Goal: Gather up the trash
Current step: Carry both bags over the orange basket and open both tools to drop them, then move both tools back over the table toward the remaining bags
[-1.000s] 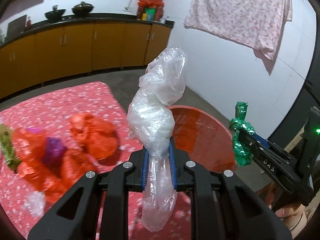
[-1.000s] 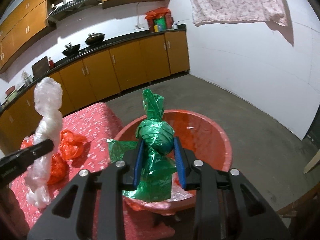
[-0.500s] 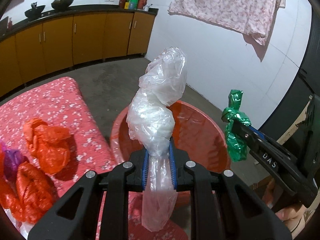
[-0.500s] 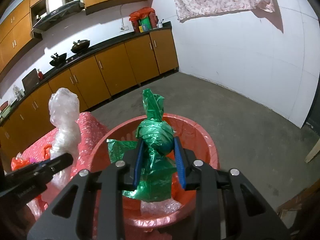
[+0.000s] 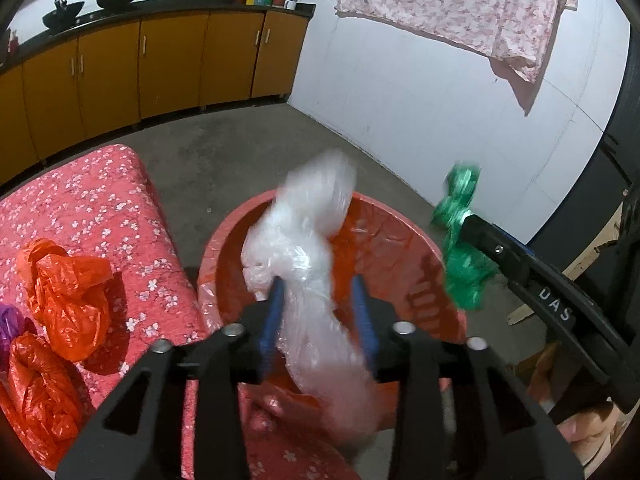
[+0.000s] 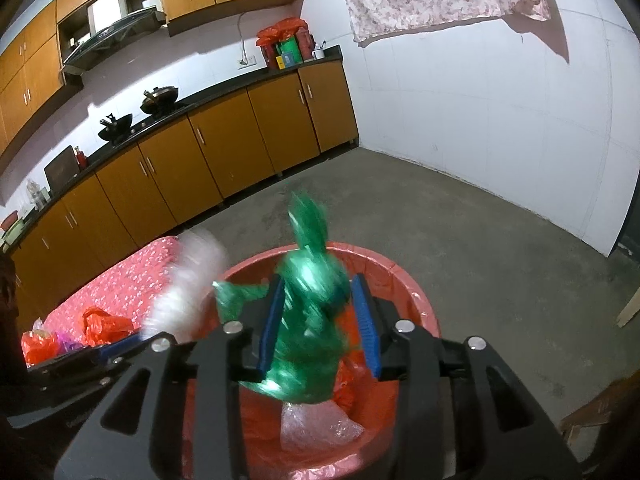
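Plastic was what filled the left wrist view: a clear plastic bag (image 5: pixel 304 264), crumpled and twisted into a long pale bundle, blurred with motion, hung between the fingers of the left gripper (image 5: pixel 318 312). Its jaws were opening, and the blue pads stood apart from the bag on both sides, so it looked loose between them rather than pinched. It hung above the red tub (image 5: pixel 404 248), which stood on the grey floor just beside a bed with a pink flowered cover (image 5: pixel 92 200). On that cover lay two crumpled orange bags (image 5: pixel 68 292), and a bit of purple plastic (image 5: pixel 8 326) showed at the frame's left edge. To the right, the other gripper's fingers reached in with a green bag (image 5: pixel 460 252).

In the right wrist view the green bag (image 6: pixel 308 320), shiny and knotted, with a twisted tail pointing up, was smeared by motion between the fingers of the right gripper (image 6: pixel 318 324). Those jaws were opening as well; a gap showed by the right pad, and I could not tell whether the left pad touched it. The bag was over the red tub (image 6: pixel 400 280), where a piece of clear plastic (image 6: pixel 320 424) already lay at the bottom. The clear bundle (image 6: pixel 188 280) was a white blur to the left.
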Motion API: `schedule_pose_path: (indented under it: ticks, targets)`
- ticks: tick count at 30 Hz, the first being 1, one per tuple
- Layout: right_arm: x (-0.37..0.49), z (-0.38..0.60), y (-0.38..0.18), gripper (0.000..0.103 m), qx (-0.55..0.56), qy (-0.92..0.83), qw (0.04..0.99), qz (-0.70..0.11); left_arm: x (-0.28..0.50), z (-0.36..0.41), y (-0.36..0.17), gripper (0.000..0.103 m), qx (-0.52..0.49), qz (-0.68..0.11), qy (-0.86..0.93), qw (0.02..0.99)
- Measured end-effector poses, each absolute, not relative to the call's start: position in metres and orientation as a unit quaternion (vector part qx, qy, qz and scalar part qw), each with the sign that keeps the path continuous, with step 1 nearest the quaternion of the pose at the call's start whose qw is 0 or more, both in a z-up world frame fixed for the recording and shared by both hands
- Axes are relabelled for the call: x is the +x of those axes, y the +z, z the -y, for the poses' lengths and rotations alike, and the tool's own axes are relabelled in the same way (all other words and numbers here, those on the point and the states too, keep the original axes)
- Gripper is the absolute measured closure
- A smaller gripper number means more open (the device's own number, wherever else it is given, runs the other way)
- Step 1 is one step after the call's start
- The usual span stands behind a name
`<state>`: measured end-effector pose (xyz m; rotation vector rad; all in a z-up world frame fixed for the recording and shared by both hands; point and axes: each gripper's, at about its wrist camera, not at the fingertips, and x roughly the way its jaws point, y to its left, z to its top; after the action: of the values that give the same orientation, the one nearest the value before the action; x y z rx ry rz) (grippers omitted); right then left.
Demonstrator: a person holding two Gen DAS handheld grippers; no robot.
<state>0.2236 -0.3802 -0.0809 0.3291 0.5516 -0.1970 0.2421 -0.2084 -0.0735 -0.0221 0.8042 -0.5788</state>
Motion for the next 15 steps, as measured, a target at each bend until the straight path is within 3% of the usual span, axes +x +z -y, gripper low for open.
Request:
schedule_pose_path:
  ticks: [1, 3, 5, 7, 10, 15]
  targets:
    - [0.221, 0.381, -0.083, 0.060, 0.162, -0.098, 0.944, -0.270, 0.242, 0.206, -0.074, 0.053, -0.013, -0.386, -0.275, 0.880]
    - [0.219, 0.381, -0.084, 0.057, 0.163, -0.101, 0.944, -0.269, 0.243, 0.202, -0.074, 0.052, -0.018, -0.389, -0.269, 0.881]
    - [0.217, 0.381, -0.082, 0.048, 0.162, -0.107, 0.944, -0.267, 0.243, 0.195, -0.073, 0.050, -0.023, -0.390, -0.261, 0.883]
    - [0.210, 0.380, -0.081, 0.024, 0.157, -0.123, 0.946, -0.256, 0.240, 0.187, -0.068, 0.036, -0.025, -0.381, -0.252, 0.889]
    - [0.200, 0.377, -0.076, 0.005, 0.141, -0.149, 0.951, -0.231, 0.230, 0.172, -0.057, 0.021, -0.023, -0.357, -0.234, 0.904]
    - [0.194, 0.370, -0.072, 0.004, 0.125, -0.165, 0.953, -0.221, 0.220, 0.146, -0.044, 0.010, -0.029, -0.335, -0.215, 0.917]
